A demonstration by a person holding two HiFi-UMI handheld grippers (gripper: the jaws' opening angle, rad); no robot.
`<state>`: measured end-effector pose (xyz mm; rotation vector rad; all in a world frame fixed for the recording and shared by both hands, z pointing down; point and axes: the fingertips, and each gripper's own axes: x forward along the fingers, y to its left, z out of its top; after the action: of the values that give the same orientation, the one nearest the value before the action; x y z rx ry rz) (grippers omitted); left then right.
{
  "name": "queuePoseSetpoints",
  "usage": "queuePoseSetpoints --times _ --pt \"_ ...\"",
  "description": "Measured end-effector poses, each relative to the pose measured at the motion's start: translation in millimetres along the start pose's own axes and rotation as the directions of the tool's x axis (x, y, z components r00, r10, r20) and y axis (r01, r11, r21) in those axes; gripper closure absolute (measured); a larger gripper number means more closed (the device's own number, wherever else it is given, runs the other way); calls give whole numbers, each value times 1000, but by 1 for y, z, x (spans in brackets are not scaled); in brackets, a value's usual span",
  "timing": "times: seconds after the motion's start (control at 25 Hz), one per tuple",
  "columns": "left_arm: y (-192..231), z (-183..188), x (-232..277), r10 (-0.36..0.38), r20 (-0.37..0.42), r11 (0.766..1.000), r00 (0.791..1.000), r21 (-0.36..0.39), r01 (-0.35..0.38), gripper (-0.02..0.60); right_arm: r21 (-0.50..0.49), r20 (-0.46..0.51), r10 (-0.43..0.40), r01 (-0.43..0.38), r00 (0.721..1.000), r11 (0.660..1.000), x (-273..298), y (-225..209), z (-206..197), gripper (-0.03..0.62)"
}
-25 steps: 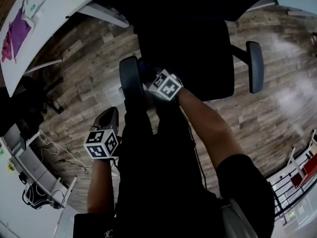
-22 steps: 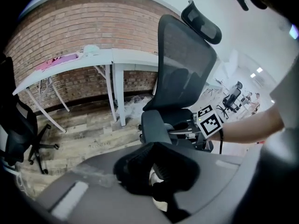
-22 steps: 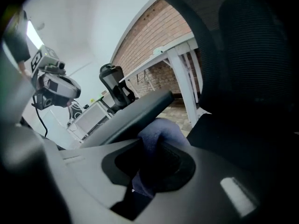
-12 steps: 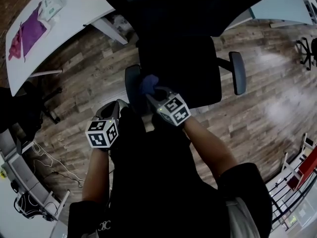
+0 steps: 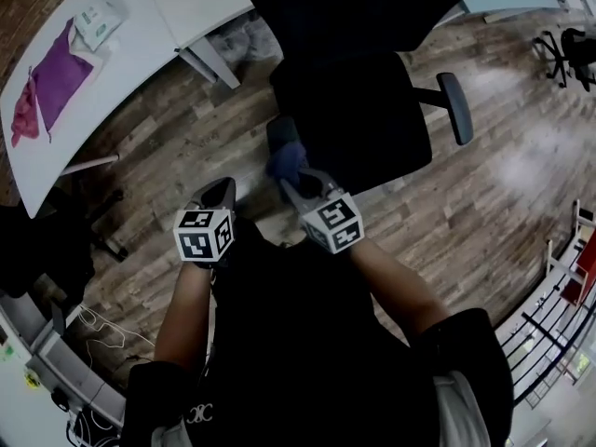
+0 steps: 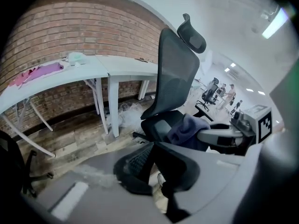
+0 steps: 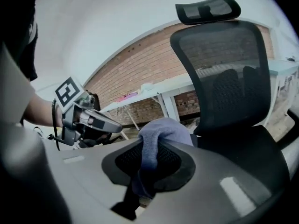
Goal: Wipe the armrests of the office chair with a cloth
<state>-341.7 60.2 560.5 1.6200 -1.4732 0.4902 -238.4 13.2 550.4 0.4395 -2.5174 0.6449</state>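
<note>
Wood-plank floor (image 5: 158, 147); curved white desk (image 5: 140, 35) along a red brick wall (image 6: 70, 27); bright ceiling strip lights (image 6: 275, 22); distant office chairs (image 6: 210, 91) beyond, in an open room

Blue-grey cloth (image 5: 282, 156); black chair (image 5: 354, 119), mesh-textured back; grey left gripper (image 5: 222, 190) and right gripper (image 5: 291, 173), black-and-white checked cubes; brown plank floor (image 5: 177, 138); white desk (image 5: 140, 26), purple rag (image 5: 51, 82); red-brown brick wall (image 6: 70, 27).
</note>
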Motion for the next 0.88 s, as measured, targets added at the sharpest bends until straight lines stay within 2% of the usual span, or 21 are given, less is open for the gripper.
queuePoseSetpoints --times 0.12,0.24,0.36,0.48,0.56,0.64,0.8,0.88 --pt "31 -7 -13 -48 -46 998 998 33 49 575 61 14 -143 142 990 988 14 17 -6 530" --pt "63 -11 -26 -85 -84 992 993 88 93 575 142 31 -277 270 960 952 24 35 -9 530" --pt "93 -8 -34 -96 -95 981 991 160 110 575 221 39 -406 388 913 895 40 44 -17 530" --pt "117 -13 -42 -113 -97 981 989 147 127 575 284 37 -534 503 845 816 49 52 -28 530" --pt "132 -18 -42 -123 -102 984 987 116 134 575 336 30 -590 548 807 766 59 56 -34 530" --pt "138 -24 -41 -143 -108 983 984 104 154 575 368 15 -619 572 785 733 74 58 -43 530" --pt "138 -42 -43 -168 -136 971 976 151 188 575 403 -12 -652 600 759 691 99 54 -67 530" --pt "137 -52 -43 -177 -151 965 973 169 202 575 436 -14 -695 629 719 643 103 37 -77 530"
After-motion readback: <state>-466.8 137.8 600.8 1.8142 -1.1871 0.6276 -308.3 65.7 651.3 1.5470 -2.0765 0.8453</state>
